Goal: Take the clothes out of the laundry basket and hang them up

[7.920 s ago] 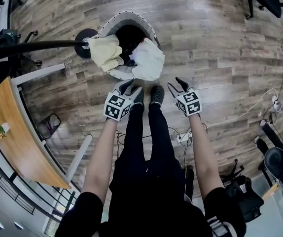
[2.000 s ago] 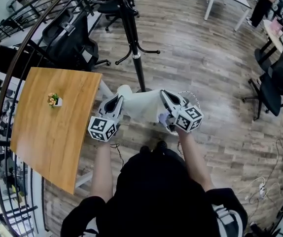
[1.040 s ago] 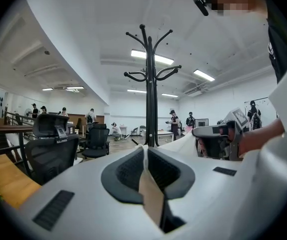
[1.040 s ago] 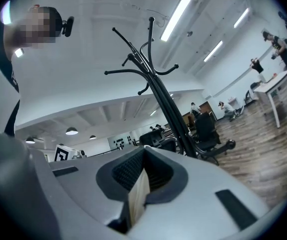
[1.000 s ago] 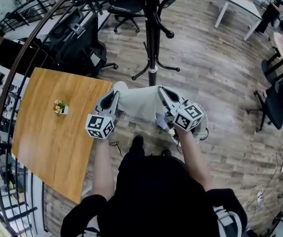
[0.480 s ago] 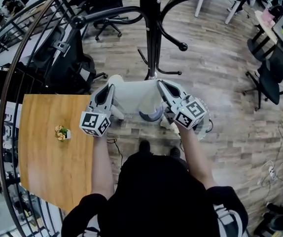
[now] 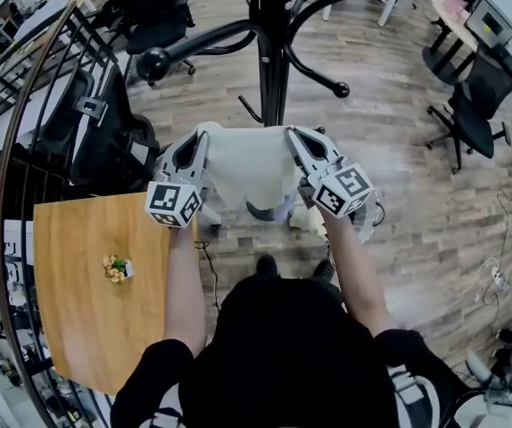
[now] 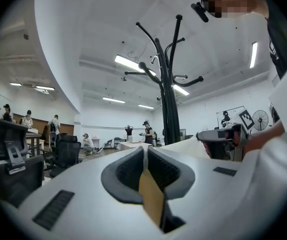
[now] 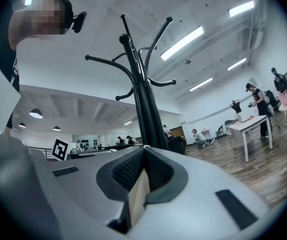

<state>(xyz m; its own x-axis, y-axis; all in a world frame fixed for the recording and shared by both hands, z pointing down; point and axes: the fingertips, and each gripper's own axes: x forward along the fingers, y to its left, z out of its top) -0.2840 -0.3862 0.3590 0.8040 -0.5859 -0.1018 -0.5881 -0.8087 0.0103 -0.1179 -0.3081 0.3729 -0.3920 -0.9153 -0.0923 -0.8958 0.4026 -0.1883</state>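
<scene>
A cream garment [image 7: 247,169] hangs stretched between my two grippers at chest height. My left gripper [image 7: 204,135] is shut on its left edge and my right gripper [image 7: 295,135] on its right edge. In the left gripper view the jaws [image 8: 146,153] pinch a cream fold of cloth [image 8: 151,200]. The right gripper view shows its jaws [image 9: 144,152] closed on the same cloth [image 9: 138,196]. The black coat stand [image 7: 270,43] rises just beyond the garment, its hooked arms spreading above it [image 8: 169,99] [image 9: 142,99]. The laundry basket [image 7: 375,218] shows only as a rim by my right forearm.
A wooden table [image 7: 78,310] with a small potted plant [image 7: 116,268] stands at my left. Black office chairs [image 7: 104,141] [image 7: 470,105] flank the stand, with a curved railing [image 7: 24,123] at far left. Cables [image 7: 497,279] trail over the floor at right.
Both grippers have carried the garment up and closer to the coat stand. The stand's arms now reach over the cloth, and the table has slid down the left of the head view.
</scene>
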